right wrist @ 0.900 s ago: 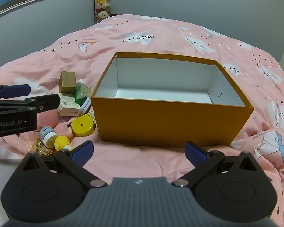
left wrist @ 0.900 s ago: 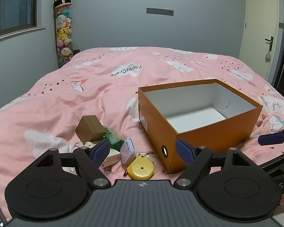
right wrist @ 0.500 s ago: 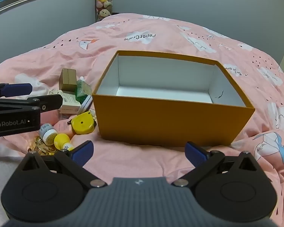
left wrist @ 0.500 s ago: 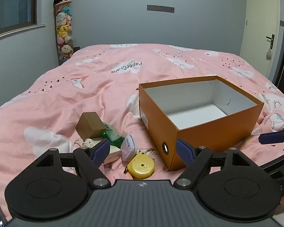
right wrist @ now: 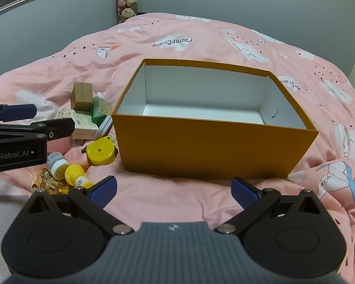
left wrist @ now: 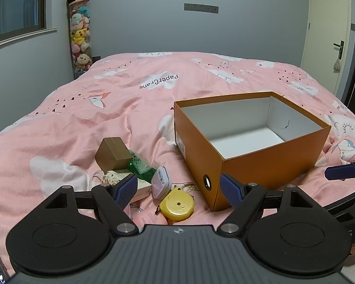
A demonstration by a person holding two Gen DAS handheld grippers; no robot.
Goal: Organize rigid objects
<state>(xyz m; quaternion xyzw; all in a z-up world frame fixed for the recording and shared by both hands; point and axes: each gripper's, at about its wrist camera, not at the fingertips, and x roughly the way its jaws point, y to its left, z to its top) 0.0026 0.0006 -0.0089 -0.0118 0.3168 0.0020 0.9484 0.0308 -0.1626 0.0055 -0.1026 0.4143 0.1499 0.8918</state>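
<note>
The orange box [right wrist: 213,146] sits open-topped and empty on the pink bed [right wrist: 82,71], roughly mid-bed, white inside with a little dark scribble on one inner wall. Just off its left side is the pile of small stuff: a yellow tape measure [left wrist: 177,204] nearly touching the box's near corner, a white tin [left wrist: 161,182] tipped on edge, a green bottle [left wrist: 139,166] lying down, a brown cardboard cube [left wrist: 113,152] behind it, and a white carton [right wrist: 84,123] with a barcode.

Only the right wrist view catches the bits closest to the near edge of the bed: a small white-and-grey jar [right wrist: 55,164], a yellow-capped bottle [right wrist: 77,175] and something shiny gold [right wrist: 47,182] under them. The left wrist view hides all that behind its own body, but it shows the round hole [left wrist: 207,182] and a sticker [left wrist: 181,146] on the box's end, too small to read, plus a door [left wrist: 329,35] and a tube of plush toys [left wrist: 80,35] with a panda on top.

Readable text: "PaperCrane" on the duvet, upside down from here, and "enRobot.AI" on the side of the left tongs.

Left tongs [left wrist: 177,189] are spread wide over the pile, nothing between the blue pads. Right tongs [right wrist: 174,190] are also wide open and empty, hovering before the box's long near wall.
</note>
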